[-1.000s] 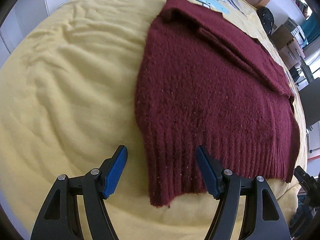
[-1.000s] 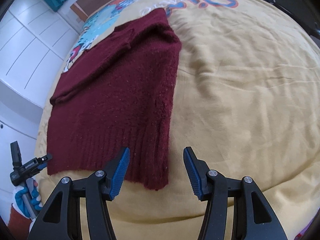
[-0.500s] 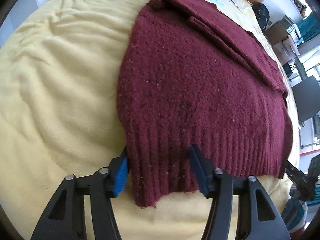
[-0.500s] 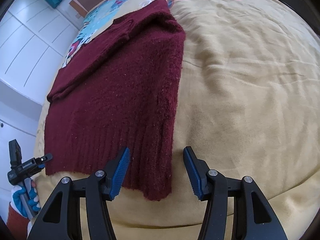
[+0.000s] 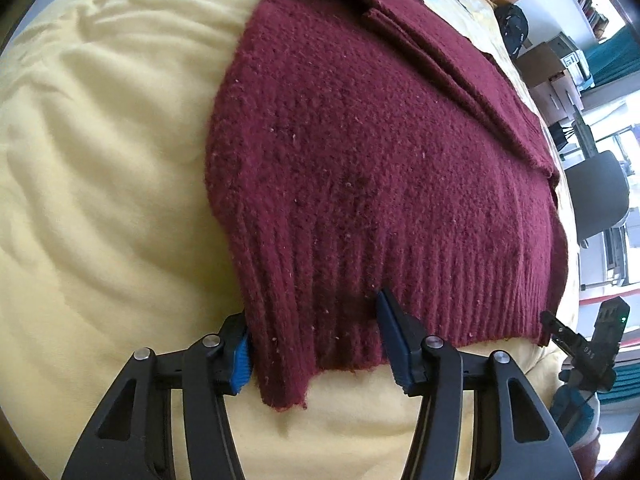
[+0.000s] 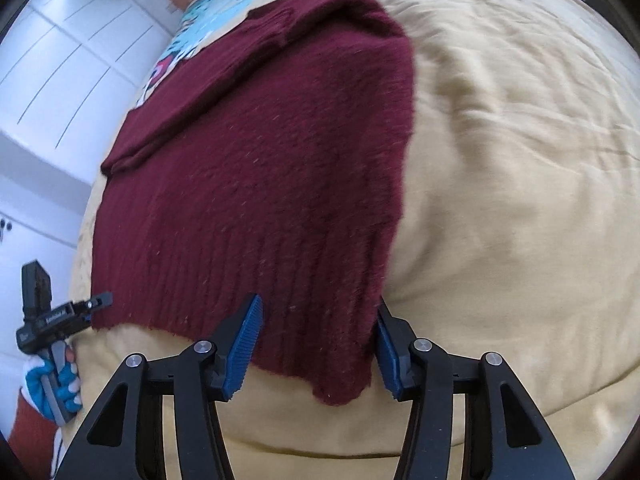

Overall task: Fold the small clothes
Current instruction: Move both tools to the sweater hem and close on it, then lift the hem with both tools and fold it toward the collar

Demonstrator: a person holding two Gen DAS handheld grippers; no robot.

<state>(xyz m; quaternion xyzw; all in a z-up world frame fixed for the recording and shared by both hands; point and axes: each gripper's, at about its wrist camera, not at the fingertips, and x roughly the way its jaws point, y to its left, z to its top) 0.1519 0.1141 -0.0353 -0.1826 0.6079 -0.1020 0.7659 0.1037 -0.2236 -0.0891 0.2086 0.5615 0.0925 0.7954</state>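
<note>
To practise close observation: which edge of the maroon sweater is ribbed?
The bottom hem, the edge lowest in both views: it carries vertical ribs, while the side edges are plain fuzzy knit.

Up close, the left gripper (image 5: 318,344) shows two black plastic finger arms with triangular cut-outs, round silver screws at the joints, and ribbed blue pads (image 5: 390,342) on the inner faces. The right gripper (image 6: 316,346) is built the same: black arms, silver screws, ridged blue pads (image 6: 245,344). At the edge of the right wrist view, a blue-and-white glove (image 6: 48,384) covers the person's hand, with a rust-red sleeve (image 6: 34,436) below it.
</note>
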